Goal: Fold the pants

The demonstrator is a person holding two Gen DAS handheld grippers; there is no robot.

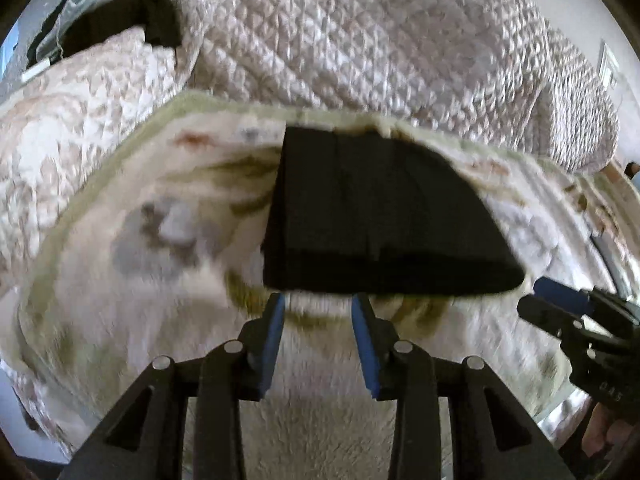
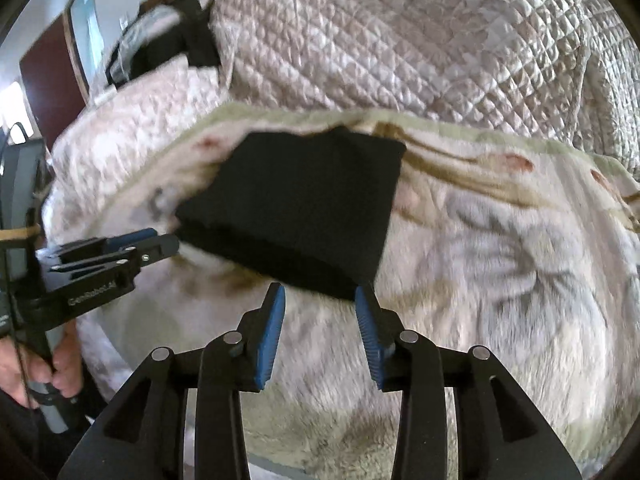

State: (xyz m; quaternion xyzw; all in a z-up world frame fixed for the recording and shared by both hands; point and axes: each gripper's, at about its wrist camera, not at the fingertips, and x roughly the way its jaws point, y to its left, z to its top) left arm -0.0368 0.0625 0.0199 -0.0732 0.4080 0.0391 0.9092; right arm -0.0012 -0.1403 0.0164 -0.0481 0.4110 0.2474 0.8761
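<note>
The black pants [image 1: 376, 216] lie folded into a compact rectangle on a fluffy cream blanket [image 1: 160, 280]; they also show in the right wrist view [image 2: 296, 208]. My left gripper [image 1: 318, 300] is open and empty, its blue pads just short of the pants' near edge. It also shows at the left of the right wrist view [image 2: 160, 240]. My right gripper [image 2: 320, 292] is open and empty, just short of the pants' near right corner. It also shows at the right edge of the left wrist view [image 1: 536, 296].
A quilted pinkish bedspread [image 1: 360, 32] is bunched up behind the blanket. Dark clothing [image 1: 132, 20] lies at the far left of the bed. The person's hand [image 2: 60, 364] holds the left gripper handle. A dark door [image 2: 48, 76] stands at the far left.
</note>
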